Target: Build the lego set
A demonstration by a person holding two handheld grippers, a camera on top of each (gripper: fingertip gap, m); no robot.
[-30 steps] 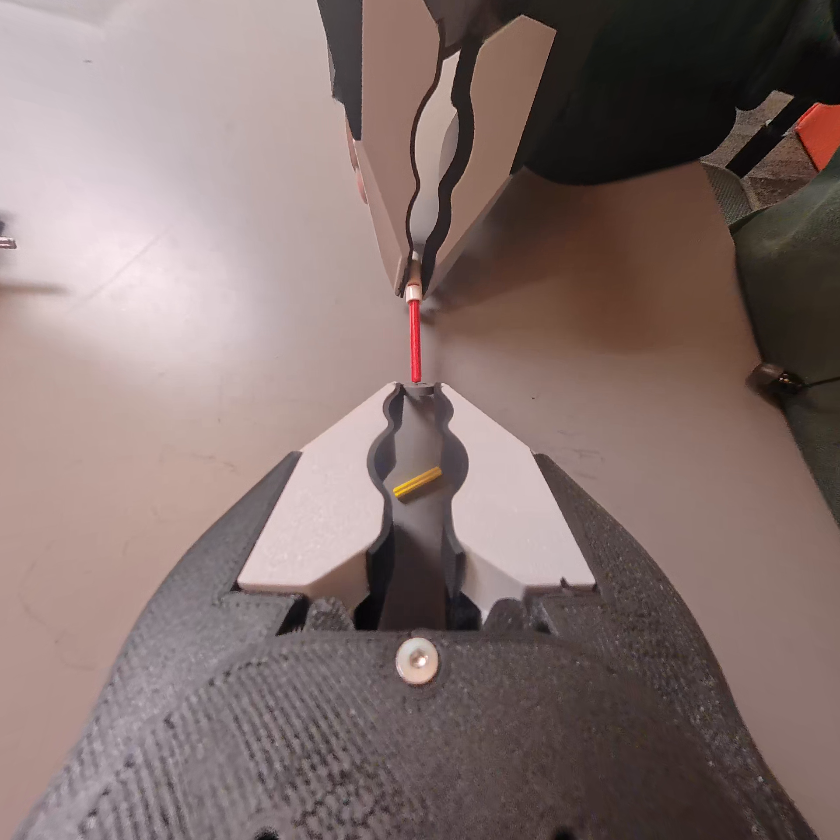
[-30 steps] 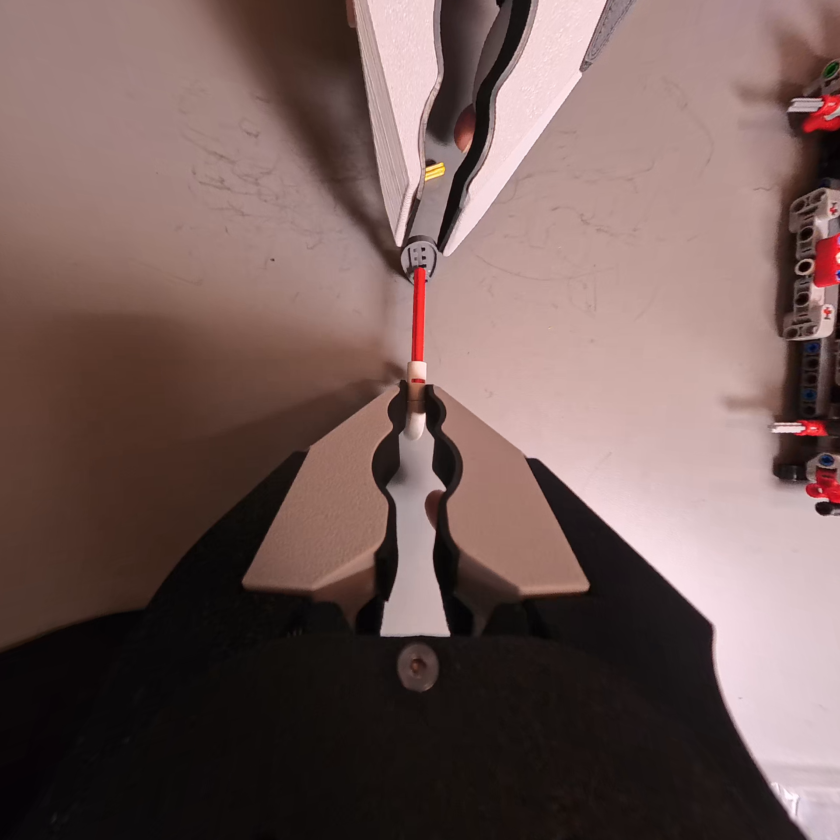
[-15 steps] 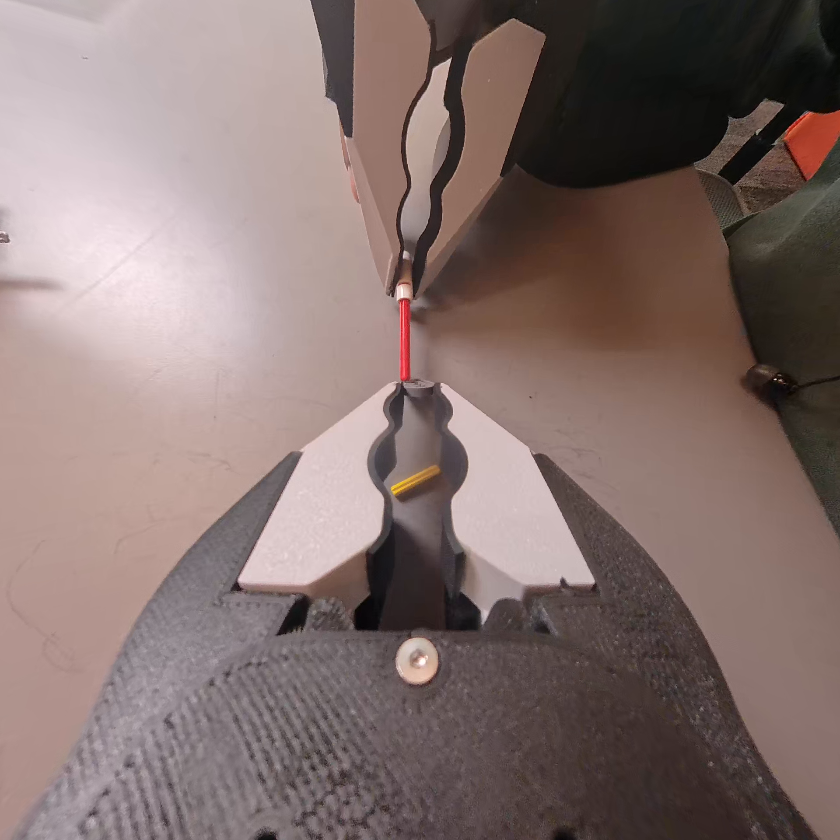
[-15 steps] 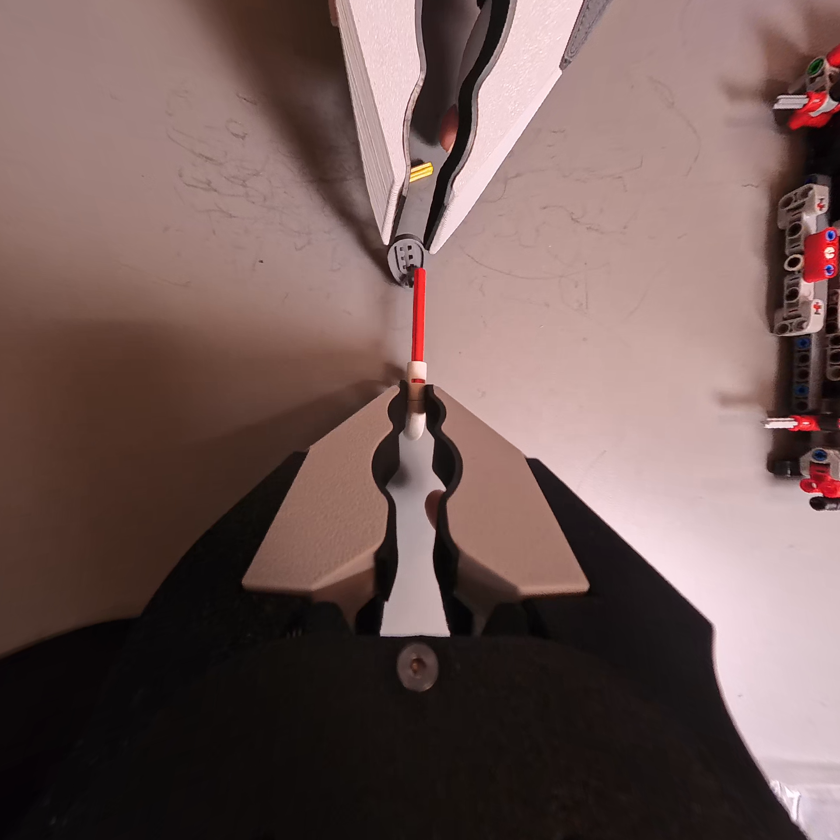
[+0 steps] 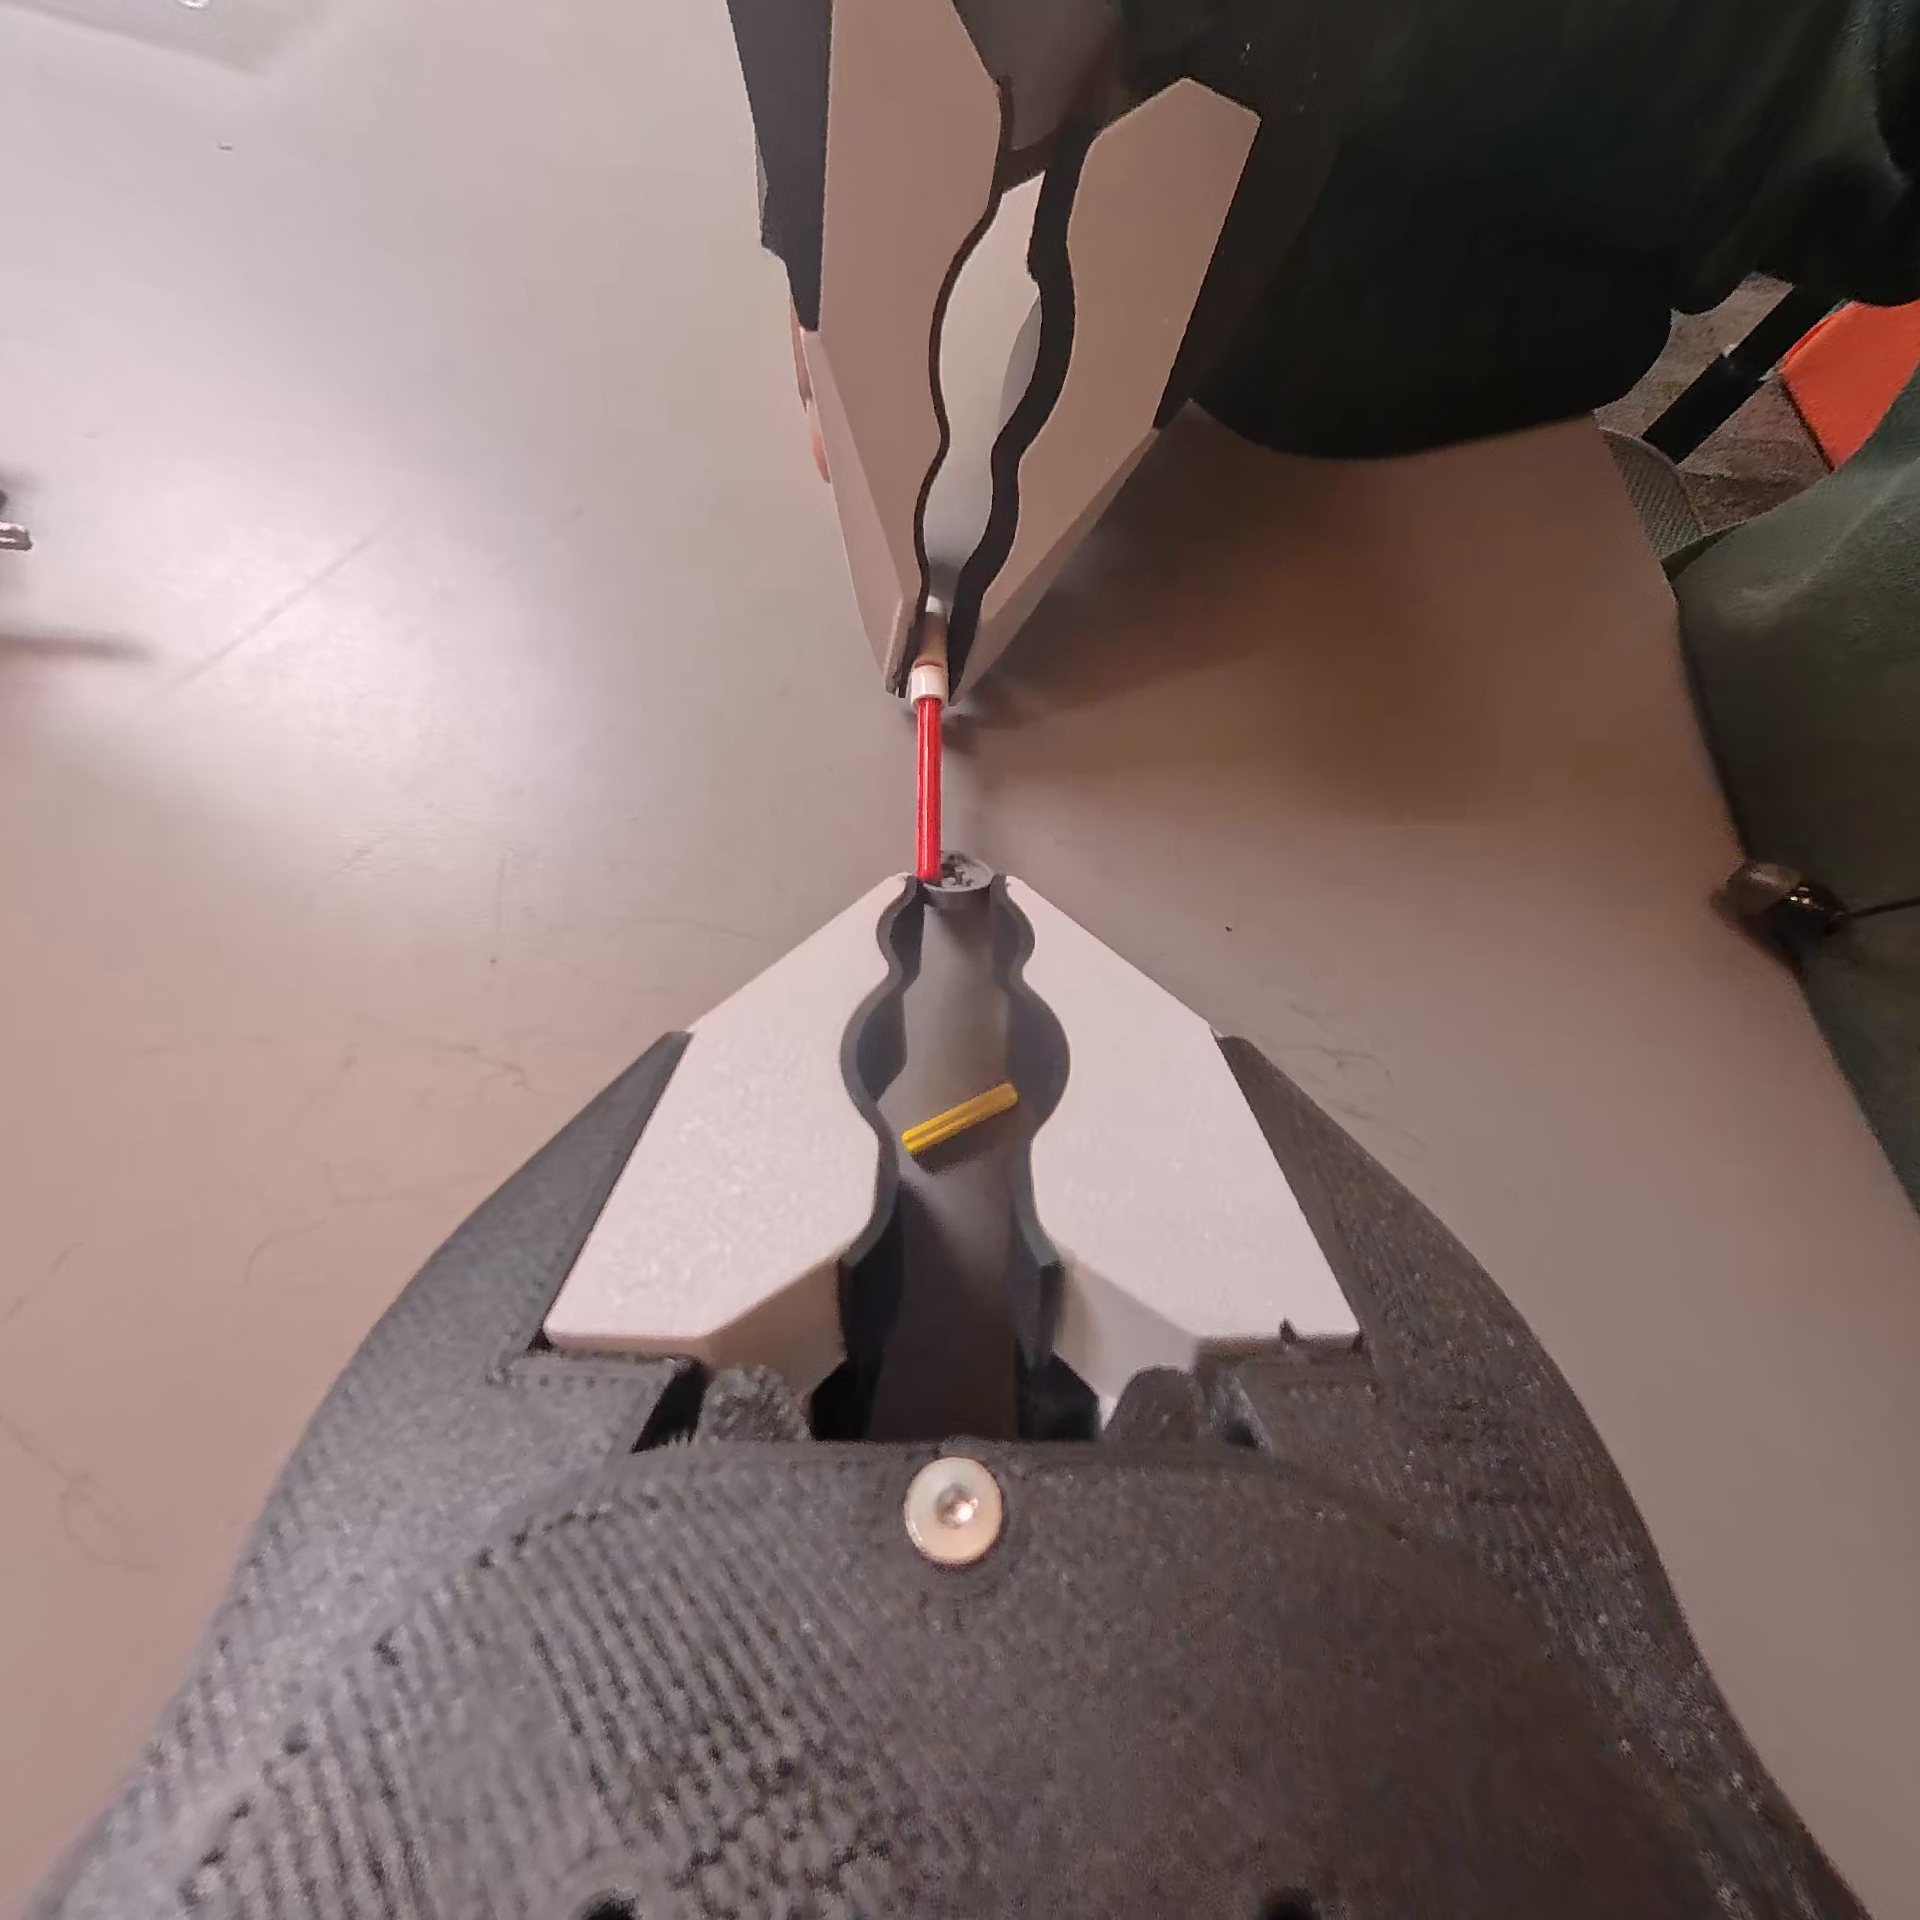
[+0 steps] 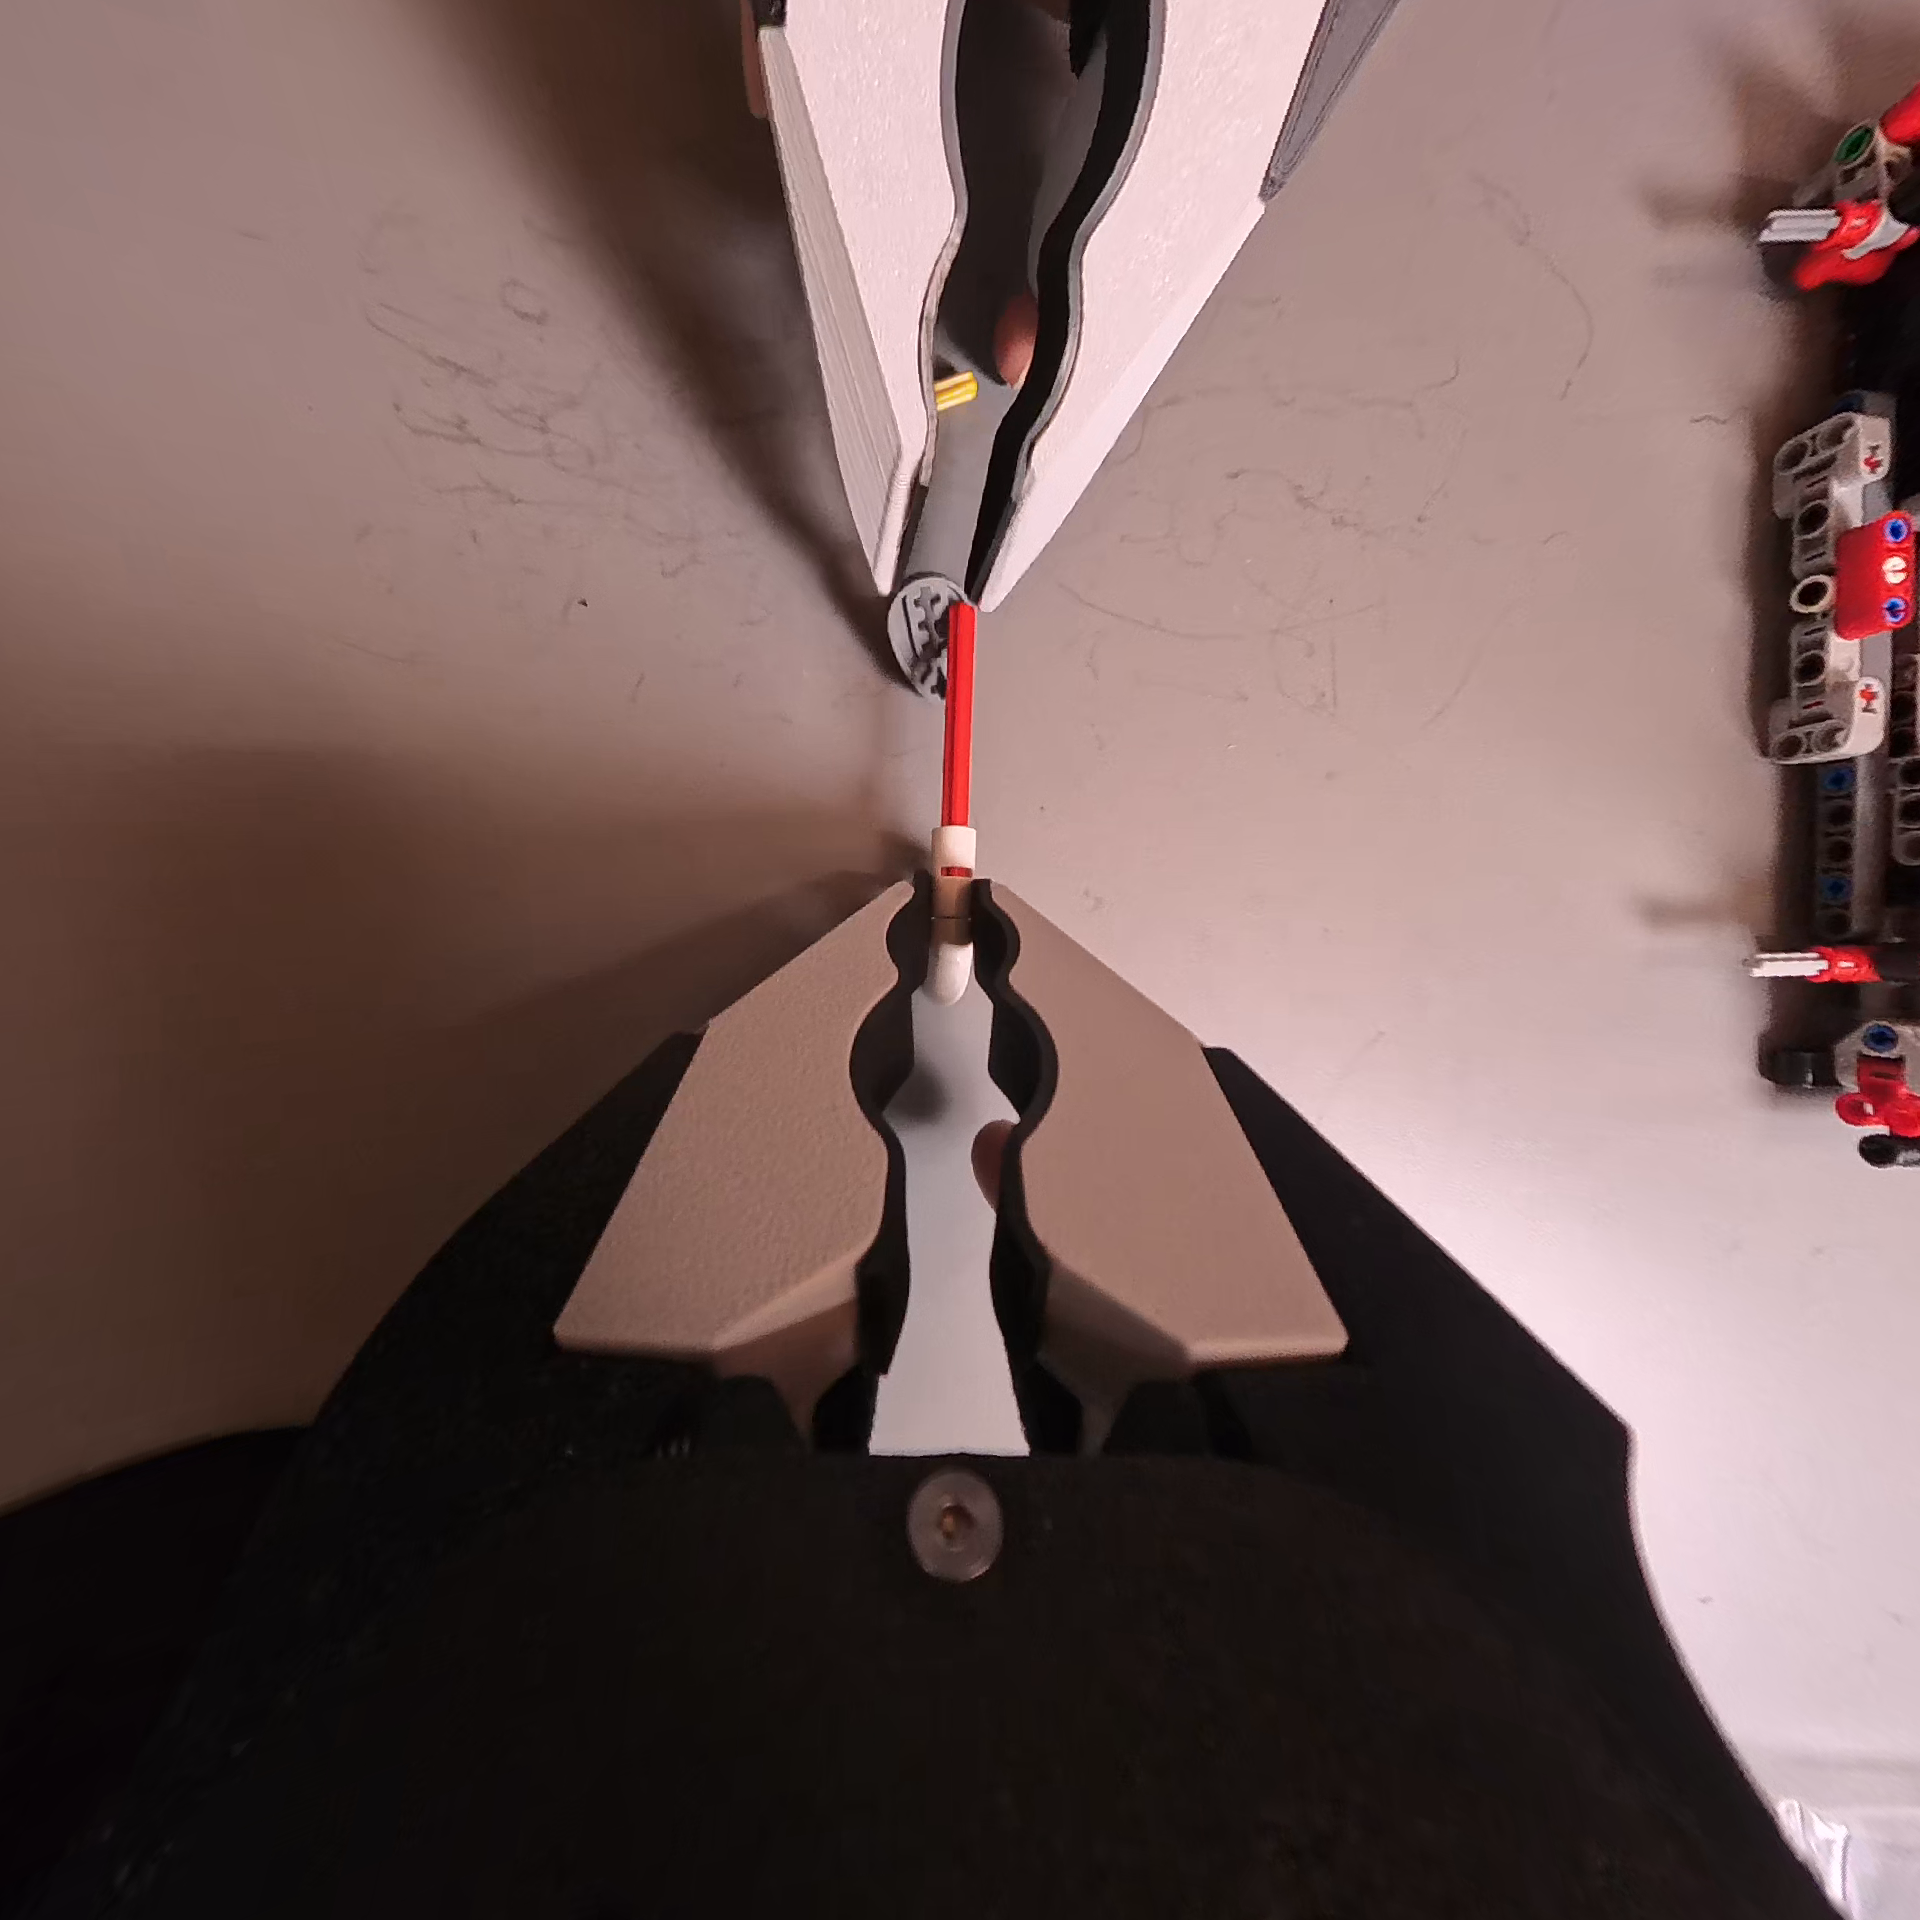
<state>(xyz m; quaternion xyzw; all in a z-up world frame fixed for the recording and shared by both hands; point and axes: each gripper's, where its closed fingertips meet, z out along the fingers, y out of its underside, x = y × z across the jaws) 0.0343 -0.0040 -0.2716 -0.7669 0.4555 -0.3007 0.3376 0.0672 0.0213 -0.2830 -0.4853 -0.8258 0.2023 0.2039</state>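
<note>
The table point(image 5: 416, 520) is big and grey. The left gripper point(image 5: 956, 894) squeezes a dark grey tube point(image 5: 951, 1039) with a yellow pin point(image 5: 958, 1130). The right gripper point(image 6: 951, 914) pinches the white end point(image 6: 948, 961) of a red stick point(image 6: 957, 717). Before, the stick met the tube's middle; now its tip touches the rim. The grippers point nose to nose, near each other.

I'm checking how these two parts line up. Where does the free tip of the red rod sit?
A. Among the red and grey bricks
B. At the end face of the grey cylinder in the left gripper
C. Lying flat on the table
B: the red rod, whose white end the right gripper clamps, meets the end face of the grey cylinder clamped by the left gripper.
</note>
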